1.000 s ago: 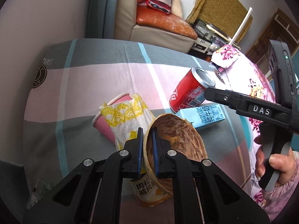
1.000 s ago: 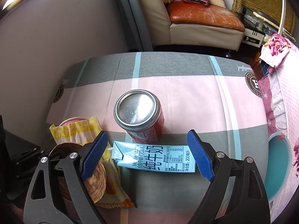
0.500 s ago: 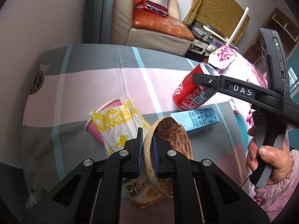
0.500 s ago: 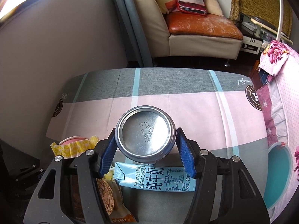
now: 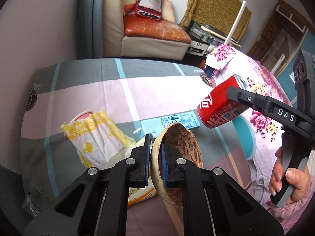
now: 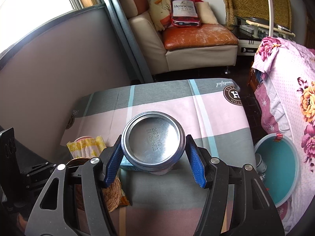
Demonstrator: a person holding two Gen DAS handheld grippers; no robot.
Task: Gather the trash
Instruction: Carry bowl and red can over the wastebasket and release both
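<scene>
Left wrist view: left tongs [image 5: 155, 157] clenched on the rim of a coconut shell half [image 5: 177, 161], smooth pale outside, rough brown fibre inside. Right tongs [image 6: 154, 157] grasping a red drink can [image 5: 218, 106], held tilted and clear of the surface [image 5: 88, 90]. This view alone shows the can's red printed side and a hand [image 5: 289, 179] on the grey handle.

Right wrist view: only the can's bare metal base, round and concave with stamped digits, faces the lens between the blue ribbed pads [image 6: 195, 161]. This view alone shows a teal round bin [image 6: 283, 167] on the floor beside the surface, with a floral quilt [image 6: 291, 90] above it.

Lying on the surface, which is covered in grey, pink and pale-blue checked cloth:
- light-blue milk carton [image 5: 173, 122], flat, boxy, straw attached; mostly hidden behind the can in the right wrist view.
- crumpled white-and-yellow paper wrapper [image 5: 94, 137] over a pink paper cup [image 5: 84, 116], cup largely covered.
- orange snack packet [image 5: 137, 194], partly hidden under the left tongs; print unreadable.
</scene>
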